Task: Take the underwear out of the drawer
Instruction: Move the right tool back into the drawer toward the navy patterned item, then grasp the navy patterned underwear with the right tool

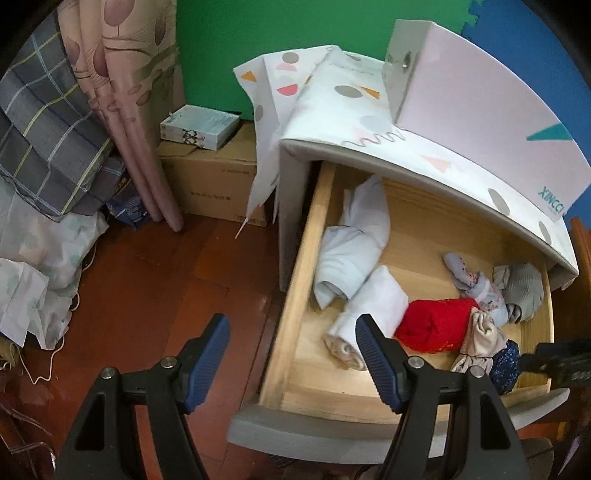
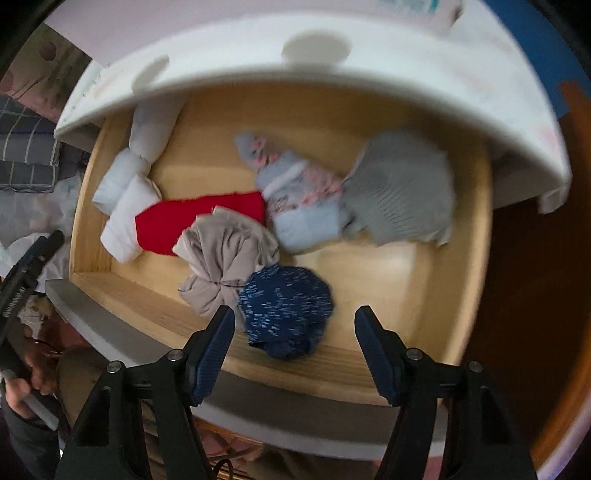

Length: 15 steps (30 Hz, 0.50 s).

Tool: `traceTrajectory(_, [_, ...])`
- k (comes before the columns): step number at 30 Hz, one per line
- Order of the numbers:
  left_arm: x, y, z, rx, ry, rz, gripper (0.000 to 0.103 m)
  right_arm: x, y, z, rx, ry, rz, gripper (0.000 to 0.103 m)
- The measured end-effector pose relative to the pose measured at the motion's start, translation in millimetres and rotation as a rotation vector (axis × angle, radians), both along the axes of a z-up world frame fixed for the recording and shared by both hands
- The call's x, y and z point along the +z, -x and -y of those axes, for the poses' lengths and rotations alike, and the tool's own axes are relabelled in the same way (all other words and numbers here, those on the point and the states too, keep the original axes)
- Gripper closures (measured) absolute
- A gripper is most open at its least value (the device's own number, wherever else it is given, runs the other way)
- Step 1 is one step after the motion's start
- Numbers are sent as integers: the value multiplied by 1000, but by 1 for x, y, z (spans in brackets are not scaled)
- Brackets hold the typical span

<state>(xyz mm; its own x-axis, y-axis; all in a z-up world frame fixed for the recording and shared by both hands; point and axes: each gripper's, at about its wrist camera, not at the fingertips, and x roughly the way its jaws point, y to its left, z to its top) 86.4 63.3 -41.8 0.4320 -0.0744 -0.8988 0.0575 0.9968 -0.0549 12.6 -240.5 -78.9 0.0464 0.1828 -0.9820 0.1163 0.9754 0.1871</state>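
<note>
Hovering wide open and empty over the pulled-out drawer [image 2: 147,299], the right gripper [image 2: 294,332] looks set to pick the navy bundle [image 2: 286,302] at its twelve o'clock, needing only a drop and squeeze, while the left gripper [image 1: 291,339] waits open and empty.

Home bedroom. Evidence: open wooden drawer [image 1: 295,280] in a small cabinet [image 1: 369,144], full of rolled clothes [image 1: 351,251] and balled underwear [image 2: 284,310]. Patterned curtain [image 1: 129,92] and folded plaid bedding [image 1: 48,122] stacked at left. Cardboard box [image 1: 210,184] on dark wood floor [image 1: 155,280], green wall [image 1: 277,26] behind.
</note>
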Motion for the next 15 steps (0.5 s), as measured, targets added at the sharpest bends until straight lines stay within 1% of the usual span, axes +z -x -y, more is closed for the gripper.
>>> traceTrajectory(4, [-2,-5,-6,-1,-11,-20,31,-24,-5,-11,14,2,-34,39])
traceTrajectory(8, [-6,-8,-4,-17,-39,-36,31,-42,-8,-13,20,42,-63,39])
traceTrajectory(10, [-10,-10,-1,-31,-52,-48,31,-48,-7,-9,14,59,-77,44])
traceTrajectory(11, [-12,-10,1,-39,-56,-51,31,-50,-7,-7,14,68,-84,50])
traceTrajectory(12, [-13,-10,3,-44,-61,-54,31,-53,-6,-5,12,80,-94,54])
traceTrajectory(15, [-19,-10,11,-68,-74,-69,31,-61,-5,4,-8,101,-112,59])
